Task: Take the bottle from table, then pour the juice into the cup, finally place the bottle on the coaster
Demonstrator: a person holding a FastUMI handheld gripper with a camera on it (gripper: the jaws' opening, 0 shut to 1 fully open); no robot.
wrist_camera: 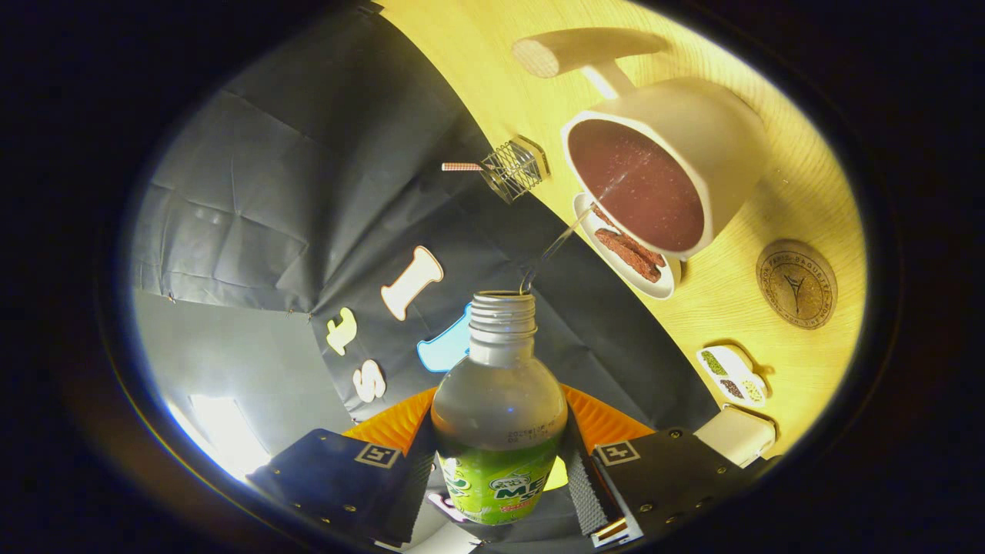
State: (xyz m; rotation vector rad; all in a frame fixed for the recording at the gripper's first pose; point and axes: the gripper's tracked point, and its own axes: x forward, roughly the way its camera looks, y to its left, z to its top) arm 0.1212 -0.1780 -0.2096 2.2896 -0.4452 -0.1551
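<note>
My gripper (500,462) is shut on a clear plastic bottle (499,400) with a green label and no cap. The view is rolled hard to one side, so the bottle is tipped. A thin stream of liquid (565,235) runs from the bottle's mouth toward the white cup (692,146) just beyond it. The cup holds a reddish-brown drink and has a long wooden handle (577,50). The round cork coaster (796,283) lies on the yellow wooden table (731,308), past the cup on the side of the right finger.
A small white dish with brown snack pieces (631,254) sits against the cup. A wire holder (514,168) stands at the table's edge. A white dish of mixed seeds (732,375) and a white box (739,435) lie near the right finger.
</note>
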